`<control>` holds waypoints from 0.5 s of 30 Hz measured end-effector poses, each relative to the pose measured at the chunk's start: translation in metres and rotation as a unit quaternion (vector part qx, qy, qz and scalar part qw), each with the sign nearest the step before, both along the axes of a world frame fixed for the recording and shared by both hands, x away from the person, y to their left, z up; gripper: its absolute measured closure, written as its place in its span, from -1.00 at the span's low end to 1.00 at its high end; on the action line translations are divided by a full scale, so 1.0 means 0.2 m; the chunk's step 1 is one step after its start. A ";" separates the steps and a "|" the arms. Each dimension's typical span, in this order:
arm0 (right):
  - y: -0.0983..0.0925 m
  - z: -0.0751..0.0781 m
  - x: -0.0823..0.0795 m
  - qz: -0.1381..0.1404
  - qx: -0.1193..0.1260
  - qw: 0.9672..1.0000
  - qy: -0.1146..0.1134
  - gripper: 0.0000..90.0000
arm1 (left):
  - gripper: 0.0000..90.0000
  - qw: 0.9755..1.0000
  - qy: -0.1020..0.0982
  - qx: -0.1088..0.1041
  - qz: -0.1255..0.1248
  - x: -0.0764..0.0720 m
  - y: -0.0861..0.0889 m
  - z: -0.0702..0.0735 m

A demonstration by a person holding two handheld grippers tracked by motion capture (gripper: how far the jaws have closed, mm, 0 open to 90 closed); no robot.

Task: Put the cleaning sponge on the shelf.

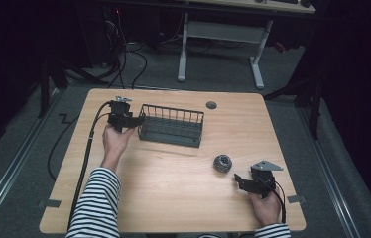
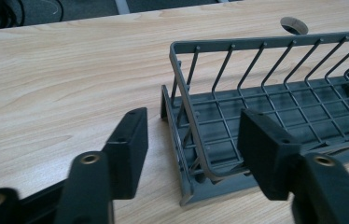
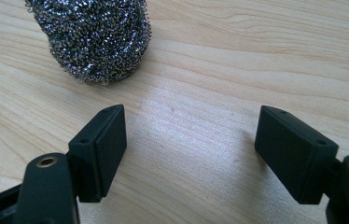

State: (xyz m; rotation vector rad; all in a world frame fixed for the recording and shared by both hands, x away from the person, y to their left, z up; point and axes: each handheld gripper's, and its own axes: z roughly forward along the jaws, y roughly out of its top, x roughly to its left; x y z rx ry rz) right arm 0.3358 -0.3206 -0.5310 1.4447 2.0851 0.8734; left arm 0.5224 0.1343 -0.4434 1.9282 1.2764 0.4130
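Nearest the person, the right gripper [image 1: 237, 179] is held with jaws spread wide and empty, just short of the round steel-wool scouring ball [image 1: 222, 162] on the light wooden table [image 1: 173, 193]. Beyond the ball, the dark grey wire rack [image 1: 171, 125] is straddled at its left end by the wide-open left gripper [image 2: 192, 148], one jaw inside the rack and one outside.

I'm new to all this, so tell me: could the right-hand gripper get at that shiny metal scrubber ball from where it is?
Probably yes. The right gripper is open, and the scrubber lies just ahead of it on bare table, off toward one jaw, with nothing between them.
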 end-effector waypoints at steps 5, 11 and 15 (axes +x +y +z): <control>0.00 0.00 0.00 0.000 0.000 1.000 0.000 -0.44 | 0.22 1.000 0.003 0.003 0.001 0.01 0.00 -0.02; 0.00 0.00 0.00 0.000 0.000 1.000 0.000 -0.44 | 0.46 1.000 0.002 0.000 -0.009 0.00 -0.01 -0.02; 0.00 0.00 0.00 0.000 0.000 1.000 0.000 -0.44 | 0.59 1.000 0.000 0.005 -0.016 -0.01 -0.02 -0.01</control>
